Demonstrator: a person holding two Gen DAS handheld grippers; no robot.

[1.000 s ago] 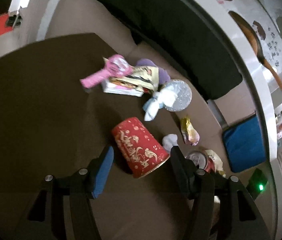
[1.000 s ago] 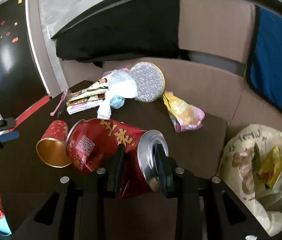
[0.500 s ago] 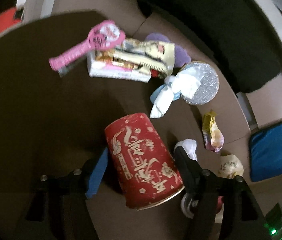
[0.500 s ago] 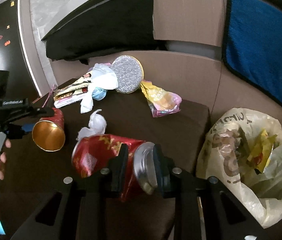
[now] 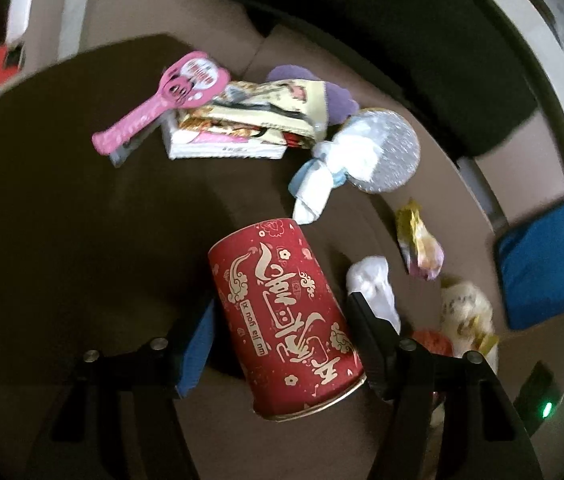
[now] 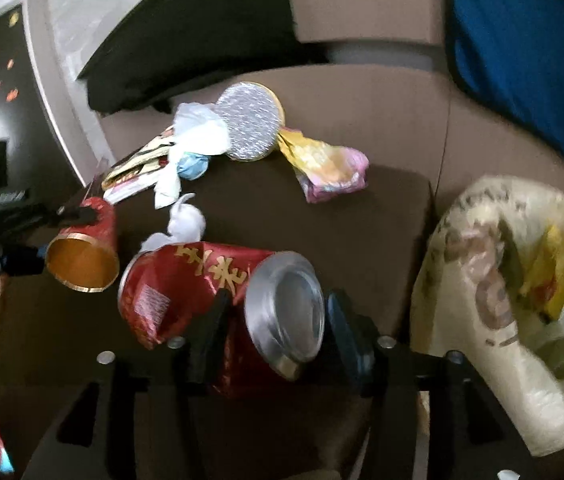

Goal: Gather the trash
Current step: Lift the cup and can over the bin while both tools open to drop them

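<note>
A red paper cup (image 5: 285, 316) with gold print lies on its side between the fingers of my left gripper (image 5: 282, 320), which closes around it; it also shows in the right wrist view (image 6: 86, 256), gold mouth toward the camera. My right gripper (image 6: 274, 320) is shut on a crushed red can (image 6: 202, 292), held above the dark table (image 6: 381, 208). An open plastic trash bag (image 6: 513, 304) with wrappers inside sits just right of the can. A white crumpled tissue (image 5: 373, 284) lies beside the cup.
On the table's far side lie a pink toy wand (image 5: 162, 100), a stack of booklets (image 5: 242, 128), a white and blue wad (image 5: 329, 172), a silver glitter disc (image 5: 393, 156) and a yellow-pink wrapper (image 6: 325, 168). A brown sofa (image 6: 361, 92) with a blue cushion (image 6: 529, 52) stands behind.
My left gripper moved forward around the red cup and closed in on it. My right gripper carried the can rightward, closer to the trash bag.
</note>
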